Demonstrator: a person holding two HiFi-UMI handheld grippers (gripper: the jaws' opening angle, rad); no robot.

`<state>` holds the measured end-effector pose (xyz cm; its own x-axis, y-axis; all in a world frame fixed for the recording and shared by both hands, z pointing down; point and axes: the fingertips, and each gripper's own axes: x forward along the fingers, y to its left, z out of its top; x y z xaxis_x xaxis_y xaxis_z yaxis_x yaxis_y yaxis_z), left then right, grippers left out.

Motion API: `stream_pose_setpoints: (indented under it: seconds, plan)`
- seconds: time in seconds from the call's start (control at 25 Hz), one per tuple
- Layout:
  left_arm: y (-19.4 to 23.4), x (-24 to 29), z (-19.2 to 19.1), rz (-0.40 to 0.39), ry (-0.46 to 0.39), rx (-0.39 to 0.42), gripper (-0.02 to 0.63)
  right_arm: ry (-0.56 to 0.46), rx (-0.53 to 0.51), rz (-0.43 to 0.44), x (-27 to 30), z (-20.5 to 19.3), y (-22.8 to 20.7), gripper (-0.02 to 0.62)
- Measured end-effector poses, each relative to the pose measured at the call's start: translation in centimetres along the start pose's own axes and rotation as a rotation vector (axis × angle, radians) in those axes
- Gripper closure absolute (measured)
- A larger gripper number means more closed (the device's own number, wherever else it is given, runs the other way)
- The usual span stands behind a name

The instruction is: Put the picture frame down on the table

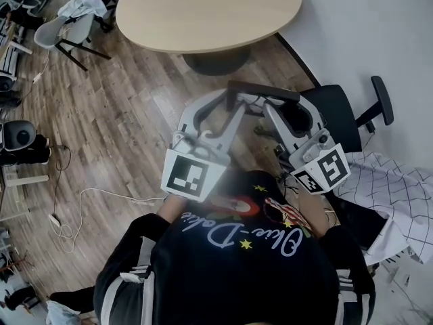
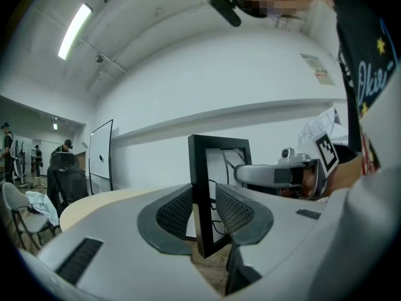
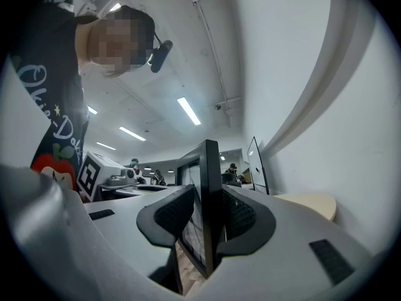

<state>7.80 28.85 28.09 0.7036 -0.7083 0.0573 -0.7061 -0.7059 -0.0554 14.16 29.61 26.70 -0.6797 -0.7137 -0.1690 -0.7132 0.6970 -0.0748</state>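
Two claws grip the picture frame [image 1: 264, 91], one at each end. We see the left claw [image 2: 203, 211] closed tight on one upright side of the black frame, and the right claw [image 3: 208, 221] closed tight on the opposite side. The frame stands upright in the air above the wooden floor [image 1: 122, 114], short of the round desk [image 1: 203, 12] and not touching it.

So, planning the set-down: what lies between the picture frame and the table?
In the head view, only bare wooden floor separates the picture frame from the table.
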Motion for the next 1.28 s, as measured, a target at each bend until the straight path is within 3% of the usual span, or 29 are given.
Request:
stream_pose_setpoints:
  seconds: [0.48, 1.28]
  plan:
    - [7.5, 4.4, -0.2, -0.027, -0.022, -0.013, 0.495, 0.017, -0.017, -0.034, 7.4, -0.9, -4.1, 0.499]
    - [19.0, 6.0, -1.3, -0.053, -0.012, -0.04, 0.497, 0.045, -0.02, -0.061, 18.7, -3.2, -5.4, 0.499]
